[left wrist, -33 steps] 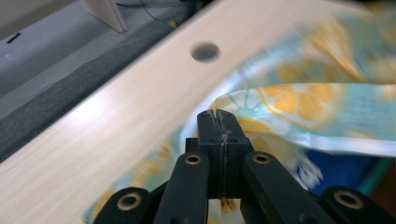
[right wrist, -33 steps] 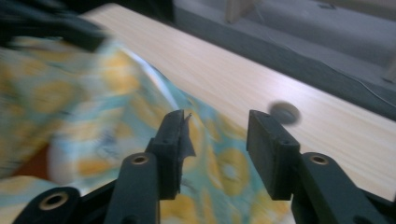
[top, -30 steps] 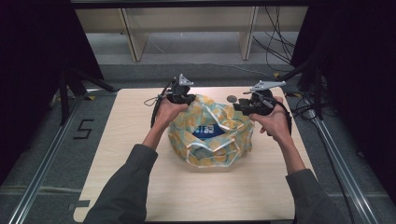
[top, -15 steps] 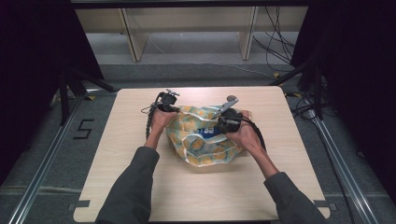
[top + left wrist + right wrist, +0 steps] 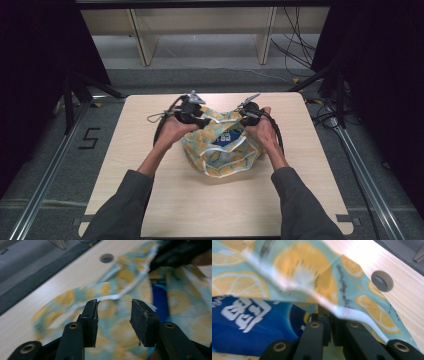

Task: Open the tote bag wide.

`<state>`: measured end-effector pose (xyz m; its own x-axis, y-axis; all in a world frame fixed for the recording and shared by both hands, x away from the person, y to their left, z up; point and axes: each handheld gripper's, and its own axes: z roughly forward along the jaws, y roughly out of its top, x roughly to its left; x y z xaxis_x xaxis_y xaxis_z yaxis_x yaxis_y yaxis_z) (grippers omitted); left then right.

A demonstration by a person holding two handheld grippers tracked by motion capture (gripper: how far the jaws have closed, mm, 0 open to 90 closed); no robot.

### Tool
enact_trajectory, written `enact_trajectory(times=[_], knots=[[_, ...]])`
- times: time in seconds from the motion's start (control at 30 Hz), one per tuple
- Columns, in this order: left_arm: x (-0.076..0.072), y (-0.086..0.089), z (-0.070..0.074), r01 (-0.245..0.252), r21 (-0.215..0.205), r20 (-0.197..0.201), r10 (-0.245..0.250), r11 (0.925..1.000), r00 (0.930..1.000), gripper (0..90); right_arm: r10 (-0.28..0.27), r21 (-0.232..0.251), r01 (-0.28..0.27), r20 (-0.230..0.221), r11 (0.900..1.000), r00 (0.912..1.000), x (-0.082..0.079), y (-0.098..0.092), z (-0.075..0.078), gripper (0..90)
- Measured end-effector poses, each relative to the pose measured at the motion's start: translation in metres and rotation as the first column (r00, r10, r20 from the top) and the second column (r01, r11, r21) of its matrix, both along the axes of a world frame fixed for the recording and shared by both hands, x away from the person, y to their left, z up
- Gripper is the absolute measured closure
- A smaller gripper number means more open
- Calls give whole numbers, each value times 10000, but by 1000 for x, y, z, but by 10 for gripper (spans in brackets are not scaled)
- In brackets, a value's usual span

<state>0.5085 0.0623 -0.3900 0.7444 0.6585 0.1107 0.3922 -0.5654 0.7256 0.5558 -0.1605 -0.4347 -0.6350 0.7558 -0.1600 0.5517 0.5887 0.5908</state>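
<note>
Lemon-print bag (image 5: 220, 150) at the middle of the counter (image 5: 150, 200), a gripper at each upper side.

The bag sits slumped, white-edged mouth upward, with a blue packet (image 5: 226, 140) showing inside. The right gripper (image 5: 246, 118) has its jaws shut tight on the bag's rim, the printed fabric draping over them, the blue packet just beside. The left gripper (image 5: 200, 120) has just been opening its jaws: they stand about half apart over the far rim and its white strap (image 5: 125, 291), the pads pressing on nothing.
</note>
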Motion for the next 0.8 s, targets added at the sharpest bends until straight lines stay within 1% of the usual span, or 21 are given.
enact_trajectory(times=[0.03, 0.07, 0.13, 0.17, 0.2, 0.23, 0.27, 0.3, 0.33, 0.37, 0.4, 0.43, 0.47, 0.5, 0.53, 0.57, 0.6, 0.63, 0.67, 0.7, 0.8], knots=[[2, -11, -9, 138, 331, -215, -131, 9994, 9997, 511, 100, 58, -101, 73, 9999, 9999, -1, 0, 2, 883], [4, -17, -14, 153, 433, -360, -138, 9989, 9993, 478, 63, 329, -59, -121, 9994, 9999, -5, 1, 5, 879], [12, -29, -28, 18, 683, -835, 39, 9977, 9965, 429, 169, 476, -165, -65, 9987, 9998, -8, 2, 7, 874], [16, -34, -34, -5, 756, -1067, 86, 9971, 9943, 399, 438, 453, -437, -16, 9980, 9990, -10, 2, 10, 872], [20, -39, -41, -149, 856, -1067, 240, 9962, 9940, 383, 537, 532, -535, -19, 9971, 9986, -13, 2, 12, 872], [22, -41, -45, -212, 1056, -1039, 322, 9942, 9941, 380, 542, 825, -546, 68, 9951, 9985, -16, 2, 12, 871], [28, -43, -50, -278, 1324, -718, 376, 9908, 9967, 403, 663, 768, -659, -37, 9949, 9978, -18, 2, 13, 871], [29, -43, -51, -245, 1240, -587, 320, 9920, 9978, 580, 858, 951, -855, 7, 9918, 9963, -21, 1, 12, 869], [32, -42, -51, -190, 1134, -454, 243, 9934, 9987, 715, 847, 791, -832, -159, 9934, 9963, -23, 1, 14, 868], [34, -41, -50, -279, 998, -412, 321, 9946, 9986, 821, 1014, 807, -1014, 40, 9916, 9948, -25, 1, 12, 865], [35, -39, -48, -294, 823, -396, 327, 9962, 9987, 885, 1116, 920, -1100, -124, 9897, 9937, -30, 1, 13, 863], [35, -37, -44, -229, 734, -383, 257, 9970, 9989, 890, 1393, 858, -1370, -214, 9869, 9900, -37, 0, 14, 863], [34, -34, -40, -136, 478, -350, 153, 9988, 9993, 891, 1524, 907, -1499, -217, 9845, 9881, -41, -1, 13, 863], [32, -31, -35, -108, 43, -375, 109, 9999, 9992, 891, 1665, 836, -1632, -334, 9830, 9855, -48, -2, 13, 864], [32, -28, -31, -87, -158, -367, 82, 9998, 9993, 891, 1955, 646, -1936, -242, 9790, 9804, -56, -4, 12, 866], [32, -24, -25, -109, -463, -413, 90, 9989, 9991, 891, 2121, 761, -2093, -315, 9749, 9767, -61, -6, 12, 866], [32, -19, -21, -157, -777, -503, 118, 9969, 9987, 891, 2347, 784, -2313, -376, 9697, 9713, -67, -9, 12, 866], [32, -16, -17, -261, -990, -608, 201, 9947, 9980, 891, 2472, 892, -2440, -271, 9657, 9686, -72, -10, 11, 866], [33, -12, -14, -345, -1094, -605, 280, 9934, 9978, 891, 2585, 899, -2530, -560, 9633, 9644, -80, -12, 12, 866], [33, -8, -11, -415, -1193, -670, 337, 9920, 9972, 891, 2677, 896, -2633, -408, 9605, 9626, -85, -13, 11, 869], [31, 2, -2, -417, -1782, -1021, 236, 9831, 9945, 892, 3141, 801, -3092, -580, 9476, 9476, -103, -14, 9, 888]])
